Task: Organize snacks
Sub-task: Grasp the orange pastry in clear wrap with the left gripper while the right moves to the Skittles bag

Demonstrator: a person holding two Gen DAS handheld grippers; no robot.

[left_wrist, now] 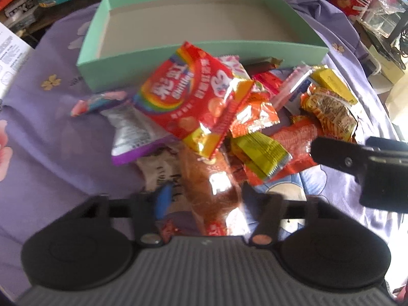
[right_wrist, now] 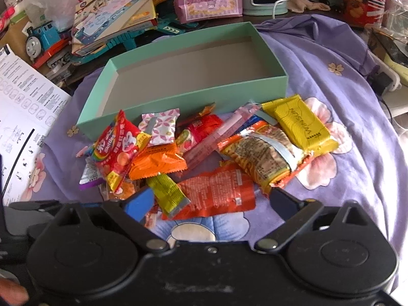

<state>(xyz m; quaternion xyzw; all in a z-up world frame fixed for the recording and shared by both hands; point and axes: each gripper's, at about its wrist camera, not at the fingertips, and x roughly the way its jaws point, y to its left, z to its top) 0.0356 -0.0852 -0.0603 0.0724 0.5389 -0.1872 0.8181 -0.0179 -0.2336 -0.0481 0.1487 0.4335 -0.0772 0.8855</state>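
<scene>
Lying on the purple cloth (right_wrist: 318, 58), the snack pile (right_wrist: 204, 158) sits at 6 o'clock of the teal box (right_wrist: 183, 99). The left gripper (left_wrist: 204, 193) has 2 half-closed jaws straddling a brown packet (left_wrist: 206, 178), grip unclear. The right gripper (right_wrist: 209, 201) gapes wide, empty.

You see a mint green box (right_wrist: 183, 102), a lilac cloth (right_wrist: 318, 81) with pink flowers, and a yellow packet (right_wrist: 303, 125) at right.

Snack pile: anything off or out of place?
All the snacks lie heaped, overlapping, on the purple cloth in front of the green box, which holds nothing. None looks torn or spilled. Clutter behind the box isn't part of the pile.
</scene>
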